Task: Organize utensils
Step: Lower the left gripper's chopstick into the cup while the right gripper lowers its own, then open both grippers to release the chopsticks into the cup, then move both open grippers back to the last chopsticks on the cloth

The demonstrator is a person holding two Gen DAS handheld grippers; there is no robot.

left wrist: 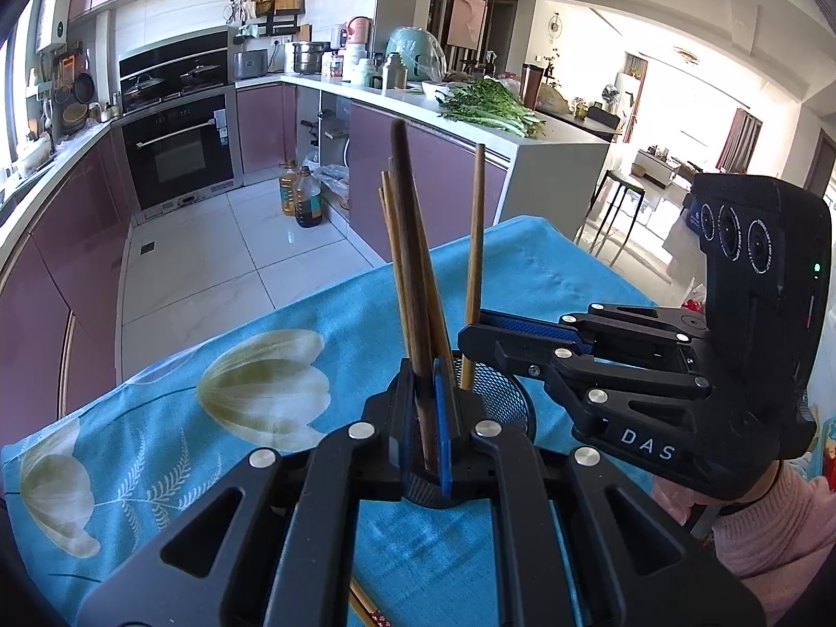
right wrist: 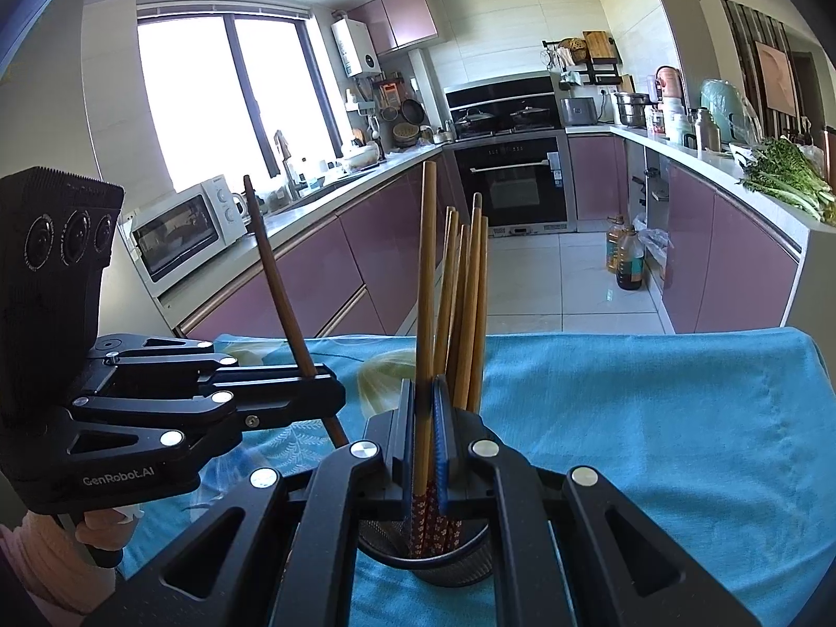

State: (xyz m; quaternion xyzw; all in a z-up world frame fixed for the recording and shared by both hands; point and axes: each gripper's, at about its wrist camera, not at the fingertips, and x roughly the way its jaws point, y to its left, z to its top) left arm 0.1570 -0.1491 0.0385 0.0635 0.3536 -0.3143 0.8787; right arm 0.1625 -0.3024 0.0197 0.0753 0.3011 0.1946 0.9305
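My left gripper (left wrist: 426, 381) is shut on a dark brown chopstick (left wrist: 413, 271) that stands nearly upright; in the right wrist view that gripper (right wrist: 334, 392) and the dark chopstick (right wrist: 271, 271) are at the left. My right gripper (right wrist: 424, 392) is shut on a light wooden chopstick (right wrist: 426, 282) with a red patterned lower end, right over a black mesh cup (right wrist: 454, 564). Several light chopsticks (right wrist: 467, 303) stand in the cup. In the left wrist view the right gripper (left wrist: 467, 337) holds its light chopstick (left wrist: 475, 240) above the mesh cup (left wrist: 501, 397).
A blue flower-print cloth (left wrist: 183, 366) covers the table. One more chopstick with a red patterned end (left wrist: 366, 611) lies on it near the bottom edge. Beyond the table's far edge are purple kitchen cabinets (right wrist: 324, 271), an oven (right wrist: 514, 183), oil bottles (left wrist: 300, 193) on the floor and a stool (left wrist: 616, 193).
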